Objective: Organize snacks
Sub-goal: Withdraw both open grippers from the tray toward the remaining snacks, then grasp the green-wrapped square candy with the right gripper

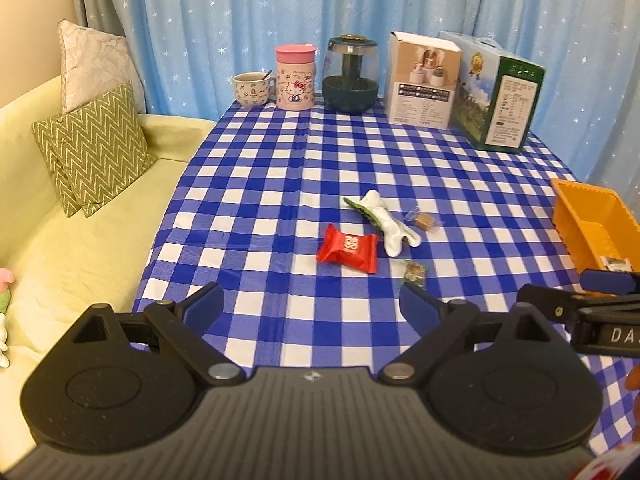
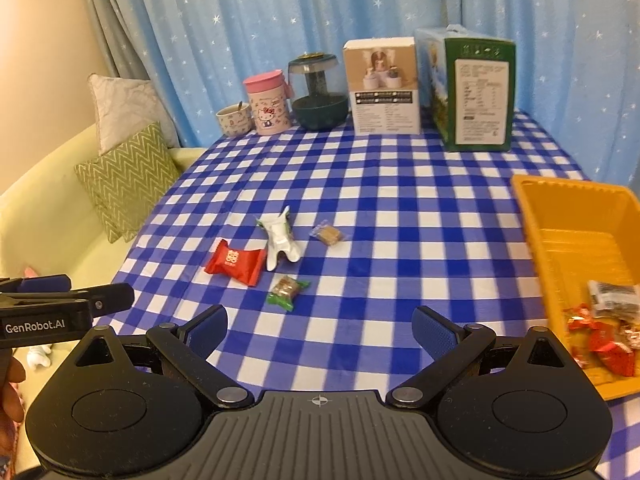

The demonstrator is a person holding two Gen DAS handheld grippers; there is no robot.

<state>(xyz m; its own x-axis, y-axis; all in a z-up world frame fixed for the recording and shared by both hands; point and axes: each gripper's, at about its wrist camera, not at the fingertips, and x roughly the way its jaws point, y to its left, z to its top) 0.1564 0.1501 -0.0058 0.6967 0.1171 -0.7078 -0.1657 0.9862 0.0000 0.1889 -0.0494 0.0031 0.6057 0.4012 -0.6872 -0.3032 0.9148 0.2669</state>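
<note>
Left to right: yellow-green sofa point(image 1: 80, 248) with zigzag cushion point(image 1: 94, 150) alongside blue-checked table point(image 1: 304, 168)

Left gripper point(image 1: 311, 300) over near table edge, jaws spread wide, nothing between them. Right gripper point(image 2: 320, 326) beside it, same: wide apart, empty

Loose snacks mid-table, seen from the left wrist camera:
- red packet point(image 1: 347, 249) at centre of the group
- white-and-green wrapper point(image 1: 386, 222) at 1 o'clock from it, just beside, can't tell if touching
- small green-ended candy point(image 1: 414, 270) at 4 o'clock from red packet, near right fingertip point(image 1: 416, 300) of left gripper, apart from it
- clear-wrapped brown cube point(image 1: 424, 221) at 2 o'clock, furthest right

Back row at 12 o'clock: patterned cup point(image 1: 252, 88), pink cartoon canister point(image 1: 295, 78), dark green jar point(image 1: 351, 76), white box point(image 1: 424, 80), green carton point(image 1: 500, 92)

Orange bin point(image 2: 536, 232) at 3 o'clock on right table edge, already holds red foil sweets point(image 2: 608, 344) and a dark packet point(image 2: 614, 298)
</note>
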